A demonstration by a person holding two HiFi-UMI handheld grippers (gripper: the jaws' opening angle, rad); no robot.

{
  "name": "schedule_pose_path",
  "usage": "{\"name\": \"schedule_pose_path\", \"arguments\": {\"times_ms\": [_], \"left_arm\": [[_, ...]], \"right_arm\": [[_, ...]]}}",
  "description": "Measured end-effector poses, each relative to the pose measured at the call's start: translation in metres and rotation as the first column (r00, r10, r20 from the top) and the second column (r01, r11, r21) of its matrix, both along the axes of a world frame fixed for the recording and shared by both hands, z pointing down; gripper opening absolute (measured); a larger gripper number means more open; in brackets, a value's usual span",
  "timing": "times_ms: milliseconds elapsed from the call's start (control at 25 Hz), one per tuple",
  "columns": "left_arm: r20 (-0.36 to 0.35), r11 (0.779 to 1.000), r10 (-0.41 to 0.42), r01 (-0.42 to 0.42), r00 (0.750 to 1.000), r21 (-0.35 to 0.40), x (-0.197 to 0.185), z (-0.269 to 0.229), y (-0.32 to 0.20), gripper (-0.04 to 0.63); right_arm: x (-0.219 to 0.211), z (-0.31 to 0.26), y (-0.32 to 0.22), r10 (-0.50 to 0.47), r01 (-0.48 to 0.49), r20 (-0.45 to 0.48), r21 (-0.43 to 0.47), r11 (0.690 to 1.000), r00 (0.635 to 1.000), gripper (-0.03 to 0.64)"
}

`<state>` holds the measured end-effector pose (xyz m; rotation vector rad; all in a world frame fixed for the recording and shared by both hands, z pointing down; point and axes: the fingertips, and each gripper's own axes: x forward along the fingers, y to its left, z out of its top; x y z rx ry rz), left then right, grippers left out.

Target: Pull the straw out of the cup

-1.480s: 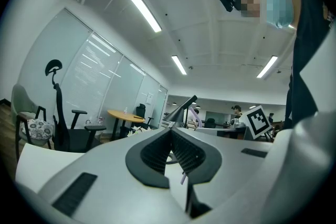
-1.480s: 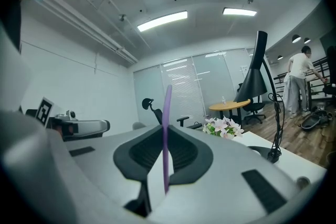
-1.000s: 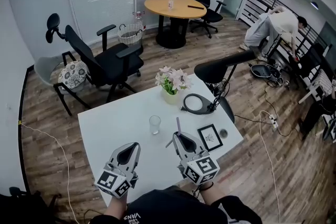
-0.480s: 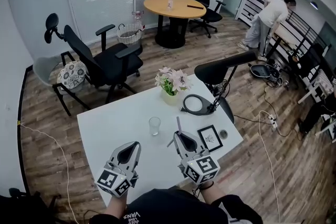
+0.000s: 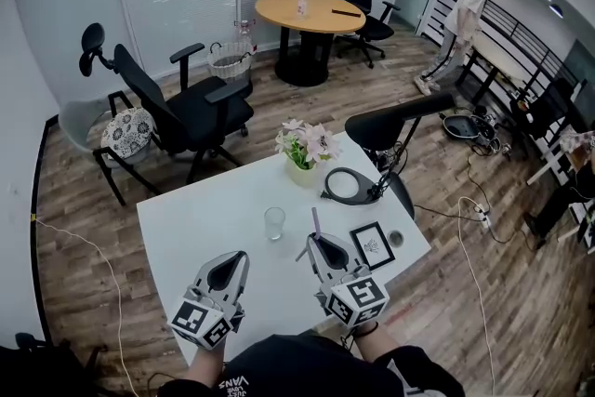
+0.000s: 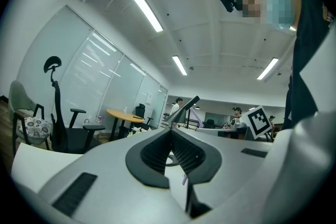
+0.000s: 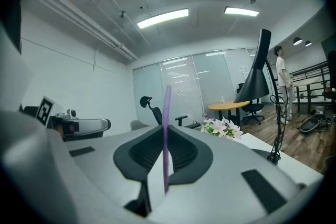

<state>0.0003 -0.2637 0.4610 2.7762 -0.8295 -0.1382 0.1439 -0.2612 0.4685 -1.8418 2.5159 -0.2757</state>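
R gripper: my R fingers are clamped on the straw; in the right gripper view the two pads press it from both sides.
Straw: purple, thin, upright in my R grip. Top end pokes up above the tips, lower end hangs a bit below the pads. It's out of the cup, not touching it.
Cup: clear glass, upright on the white table, ahead of my hands, roughly btwn the two grippers and apart from both. Nothing visible in it; can't tell if there's any liquid.
L gripper: my L fingers are together at the tips w/ nothing btwn them. Held above the near part of the table, beside the R one.
Vase: small, pale, at the far edge of the table, holds pink & white flowers. Well apart from the cup.
Frame: small, black-edged, lies flat on the table just R of my R gripper.
Ring lamp: flat on the table nr the vase, round head on a dark arm.
Basket: woven, on the floor by the black office chair; contents too small to tell.
Round table: wooden, far back, w/ a bottle upright on it.
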Motion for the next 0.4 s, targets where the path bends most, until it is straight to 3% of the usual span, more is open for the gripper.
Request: {"name": "schedule_pose_path", "arguments": {"times_ms": [400], "left_arm": [[-0.005, 1.000, -0.016, 0.016, 1.000, -0.006, -0.0014, -0.0027, -0.0004, 0.011]], "right_arm": [[-0.0009, -0.0024, -0.0007, -0.003, 0.003, 0.002, 0.005, 1.000, 1.000, 0.035]]}}
